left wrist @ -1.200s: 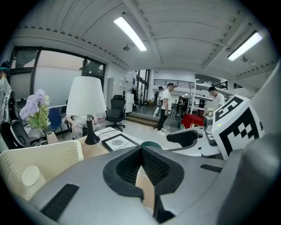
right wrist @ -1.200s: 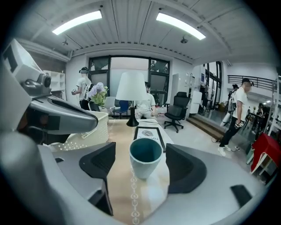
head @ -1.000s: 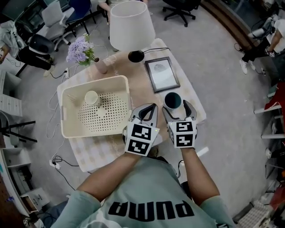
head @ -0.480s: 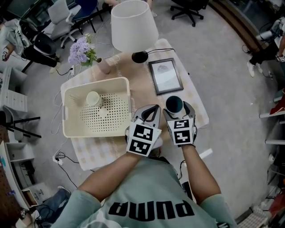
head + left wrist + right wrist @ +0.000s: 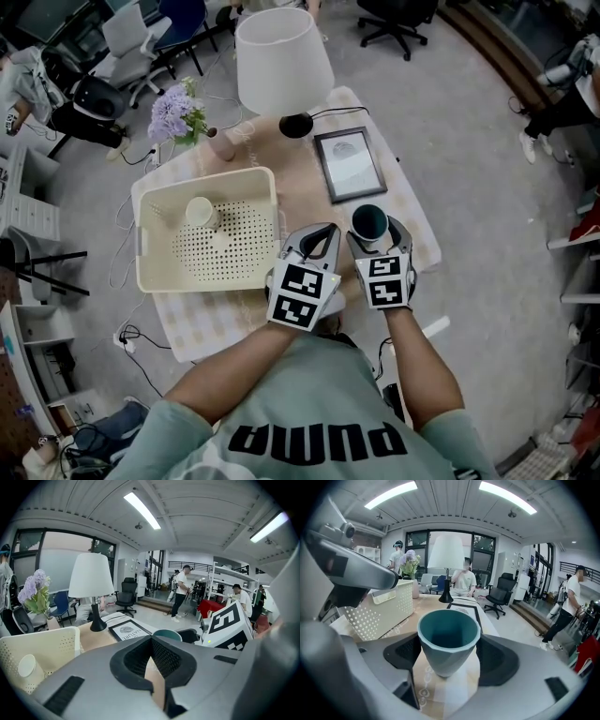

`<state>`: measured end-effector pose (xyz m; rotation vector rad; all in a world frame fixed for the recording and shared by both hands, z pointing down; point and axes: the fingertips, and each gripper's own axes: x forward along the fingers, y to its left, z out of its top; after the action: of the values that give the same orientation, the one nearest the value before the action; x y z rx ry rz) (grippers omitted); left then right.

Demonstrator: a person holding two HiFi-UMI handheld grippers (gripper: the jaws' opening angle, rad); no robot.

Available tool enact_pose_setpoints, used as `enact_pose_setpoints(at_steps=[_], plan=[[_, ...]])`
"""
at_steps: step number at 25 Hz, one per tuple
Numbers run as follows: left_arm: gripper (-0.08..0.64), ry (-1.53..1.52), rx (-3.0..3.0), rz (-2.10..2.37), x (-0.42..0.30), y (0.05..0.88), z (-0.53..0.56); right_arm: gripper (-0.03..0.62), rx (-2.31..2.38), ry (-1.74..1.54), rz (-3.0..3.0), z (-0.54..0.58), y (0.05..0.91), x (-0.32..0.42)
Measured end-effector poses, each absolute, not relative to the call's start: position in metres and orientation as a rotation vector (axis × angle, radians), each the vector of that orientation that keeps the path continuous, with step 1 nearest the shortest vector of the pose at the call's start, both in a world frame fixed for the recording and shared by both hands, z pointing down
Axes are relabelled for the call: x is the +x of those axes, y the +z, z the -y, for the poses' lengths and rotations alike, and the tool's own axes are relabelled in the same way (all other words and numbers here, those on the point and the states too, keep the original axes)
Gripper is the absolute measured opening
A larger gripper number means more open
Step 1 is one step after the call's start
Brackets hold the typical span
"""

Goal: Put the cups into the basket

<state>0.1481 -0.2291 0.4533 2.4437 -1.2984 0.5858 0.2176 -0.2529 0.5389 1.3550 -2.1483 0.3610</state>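
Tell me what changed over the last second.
The right gripper has eased slightly forward around the teal cup, jaws apart on either side; nothing was gripped or let go. Unchanged: the left gripper shut and empty, the cream cup in the basket, the teal cup standing on the table.

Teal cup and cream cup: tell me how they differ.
Colour: the teal cup is dark teal, the cream cup pale. Place: the teal cup stands upright on the table between the right tool's open jaws; the cream cup sits inside the basket. Both are small and handleless.
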Motion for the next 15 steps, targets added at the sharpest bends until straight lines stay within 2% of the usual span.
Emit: enact_pose_setpoints(at_steps=[15], plan=[[0.002, 0.495, 2.476, 1.340, 0.123, 0.417, 0.220, 0.369, 1.420, 0.247, 2.282, 0.236, 0.444, 0.201]])
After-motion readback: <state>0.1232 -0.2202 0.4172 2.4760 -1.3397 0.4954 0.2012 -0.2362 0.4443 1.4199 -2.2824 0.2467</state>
